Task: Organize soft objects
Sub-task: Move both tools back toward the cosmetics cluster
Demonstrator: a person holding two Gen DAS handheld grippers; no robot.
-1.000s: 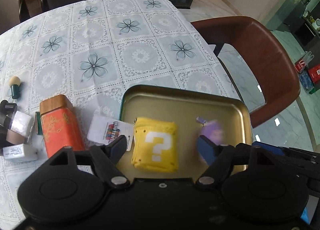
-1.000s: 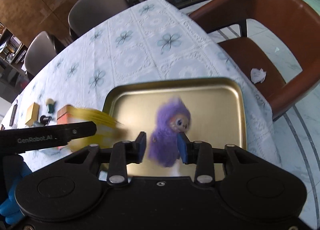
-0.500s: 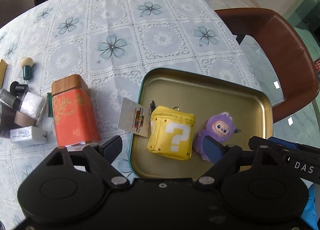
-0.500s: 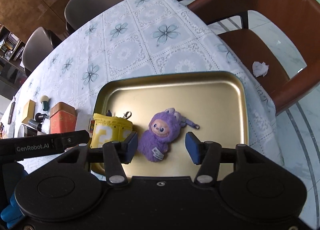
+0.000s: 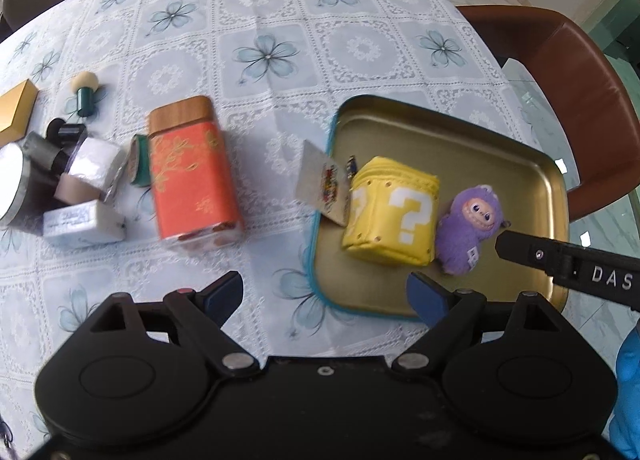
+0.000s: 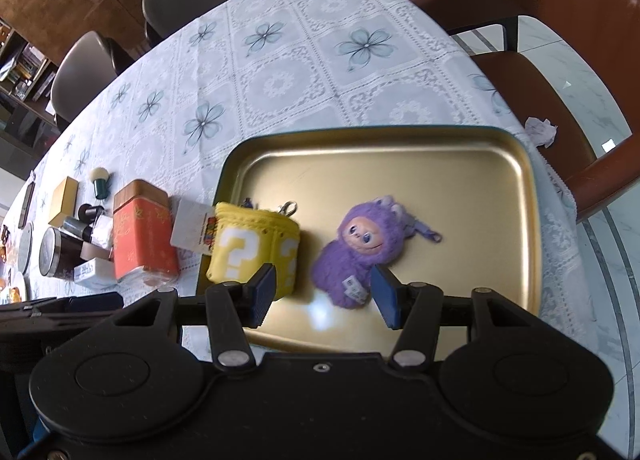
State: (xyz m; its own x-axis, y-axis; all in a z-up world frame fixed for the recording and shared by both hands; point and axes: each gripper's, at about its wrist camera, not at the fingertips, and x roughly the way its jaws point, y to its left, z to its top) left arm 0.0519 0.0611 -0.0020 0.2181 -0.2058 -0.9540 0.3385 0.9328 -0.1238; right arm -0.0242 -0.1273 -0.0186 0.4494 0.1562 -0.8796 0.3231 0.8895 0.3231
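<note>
A yellow question-mark cube pouch (image 5: 390,214) (image 6: 256,248) and a purple plush doll (image 5: 470,230) (image 6: 366,248) lie side by side in a gold tray (image 5: 448,140) (image 6: 400,172). A white tag (image 5: 322,184) hangs from the pouch over the tray's left rim. My left gripper (image 5: 326,294) is open and empty, above the cloth at the tray's near left corner. My right gripper (image 6: 324,294) is open and empty, just short of the doll, over the tray's near edge.
An orange tin with a wooden lid (image 5: 190,170) (image 6: 140,232) stands left of the tray. Jars, small boxes and a brush (image 5: 82,98) crowd the far left. A brown chair (image 6: 560,40) stands beyond the table's right edge. Floral cloth covers the table.
Both grippers let go of their toys, opened and drew back. The pouch and doll now rest in the tray. The left gripper has shifted left, off the tray.
</note>
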